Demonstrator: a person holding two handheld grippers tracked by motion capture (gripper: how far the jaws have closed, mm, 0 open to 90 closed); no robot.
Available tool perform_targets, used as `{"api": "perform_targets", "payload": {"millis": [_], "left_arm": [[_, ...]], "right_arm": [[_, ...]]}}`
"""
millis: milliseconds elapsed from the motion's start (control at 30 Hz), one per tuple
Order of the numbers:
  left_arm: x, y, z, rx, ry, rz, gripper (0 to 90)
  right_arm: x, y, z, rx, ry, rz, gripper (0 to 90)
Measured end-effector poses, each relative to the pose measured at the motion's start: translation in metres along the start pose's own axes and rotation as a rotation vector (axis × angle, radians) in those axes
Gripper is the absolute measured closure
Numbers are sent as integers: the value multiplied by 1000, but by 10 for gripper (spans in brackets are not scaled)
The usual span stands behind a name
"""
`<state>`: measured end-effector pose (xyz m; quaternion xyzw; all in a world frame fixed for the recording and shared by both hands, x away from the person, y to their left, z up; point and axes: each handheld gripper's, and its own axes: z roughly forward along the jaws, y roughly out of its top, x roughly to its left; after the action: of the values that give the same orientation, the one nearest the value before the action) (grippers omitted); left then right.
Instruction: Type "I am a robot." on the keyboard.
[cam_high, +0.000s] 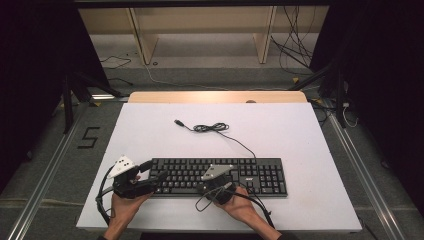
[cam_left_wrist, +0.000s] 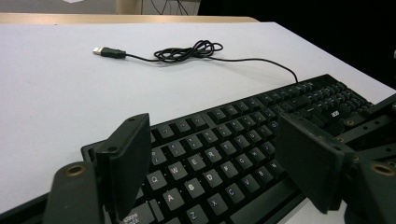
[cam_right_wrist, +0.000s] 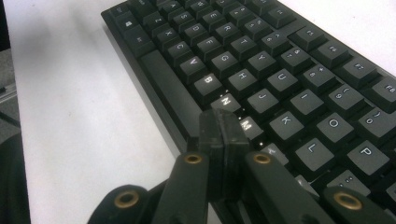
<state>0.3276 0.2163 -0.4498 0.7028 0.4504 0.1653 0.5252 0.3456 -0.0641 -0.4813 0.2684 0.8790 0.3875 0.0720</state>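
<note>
From above, we see the keyboard (cam_high: 220, 176) at the tabletop's (cam_high: 150, 130) near edge, left tongs (cam_high: 161, 176) at its left end, right tongs (cam_high: 223, 186) over its middle. Along the left tongs (cam_left_wrist: 212, 154), jaws stand released above the keyboard's (cam_left_wrist: 243, 140) letter keys. Along the right tongs (cam_right_wrist: 223, 133), jaws are clenched empty over the keyboard (cam_right_wrist: 280, 79).

A white table (cam_high: 150, 125) stands on grey floor (cam_high: 210, 75). Behind it, a pale wooden shelf (cam_high: 200, 30) and loose cables (cam_high: 295, 50); dark drapes, perhaps, at both sides (cam_high: 35, 75).

A white worktop (cam_high: 150, 130) carries a black keyboard (cam_high: 260, 175) along its near edge; beyond the keyboard lies its coiled cable (cam_high: 212, 128).
</note>
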Motion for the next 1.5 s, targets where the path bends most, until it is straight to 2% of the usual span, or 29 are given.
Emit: {"api": "perform_targets", "payload": {"millis": [200, 233, 400, 567, 667, 733, 800, 1033, 1167, 1500], "left_arm": [[1, 0, 0, 3, 0, 1, 269], [1, 0, 0, 4, 1, 2, 269], [1, 0, 0, 6, 2, 2, 269], [1, 0, 1, 11, 3, 3, 269], [1, 0, 1, 12, 7, -1, 269], [1, 0, 1, 12, 6, 0, 270], [2, 0, 1, 13, 8, -1, 269], [2, -1, 2, 19, 10, -3, 268], [2, -1, 3, 28, 10, -3, 266], [2, -1, 6, 45, 14, -5, 266]], "right_arm": [[-2, 1, -3, -6, 11, 20, 900], [-3, 2, -4, -25, 22, 30, 900], [-6, 5, -14, -87, 16, 54, 878], [-12, 6, -21, -122, 7, 78, 790], [-14, 6, -23, -129, 10, 90, 682], [-15, 6, -23, -133, 7, 94, 655], [-17, 7, -24, -138, 1, 103, 570], [-22, 8, -26, -161, -17, 134, 411], [-23, 8, -28, -174, -30, 138, 366], [-23, 8, -30, -196, -34, 139, 321]]}}
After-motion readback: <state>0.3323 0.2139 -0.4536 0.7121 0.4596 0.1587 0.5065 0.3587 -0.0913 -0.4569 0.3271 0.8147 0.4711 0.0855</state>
